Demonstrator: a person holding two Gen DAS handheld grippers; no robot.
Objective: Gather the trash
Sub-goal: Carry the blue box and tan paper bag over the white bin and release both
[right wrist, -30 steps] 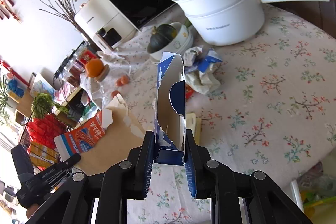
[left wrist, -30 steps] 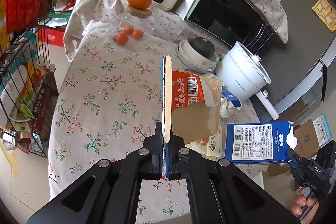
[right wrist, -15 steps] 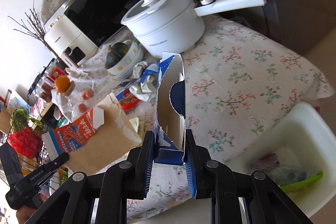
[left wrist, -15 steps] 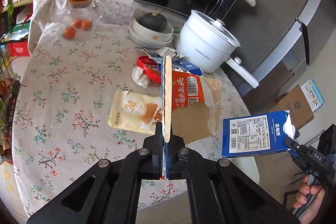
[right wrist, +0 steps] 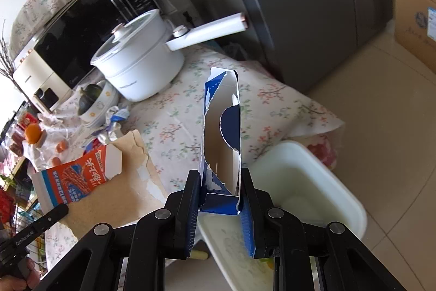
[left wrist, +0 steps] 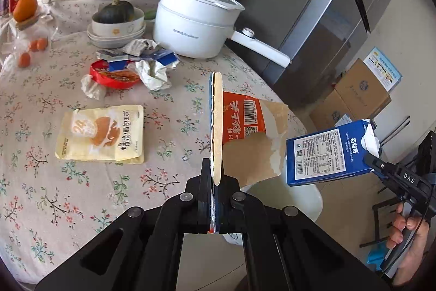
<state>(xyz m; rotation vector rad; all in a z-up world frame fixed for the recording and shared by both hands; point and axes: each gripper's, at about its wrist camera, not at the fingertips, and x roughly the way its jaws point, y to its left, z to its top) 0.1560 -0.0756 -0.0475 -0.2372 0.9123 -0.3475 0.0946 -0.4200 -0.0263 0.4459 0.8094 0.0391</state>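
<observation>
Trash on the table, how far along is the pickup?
Partly done. In hand: the left gripper is shut on the torn red box, the right gripper on the torn blue box, both near the white bin. Left: yellow snack bag, red lid, crumpled wrappers.

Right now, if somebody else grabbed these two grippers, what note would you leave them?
Left gripper: shut on a torn orange box.
Right gripper: shut on a torn blue box, above the white bin beside the table.
Done: both boxes are off the table, neither dropped in.
Left: bin both, then fetch the yellow packet, red lid and crumpled wrappers on the table.
</observation>
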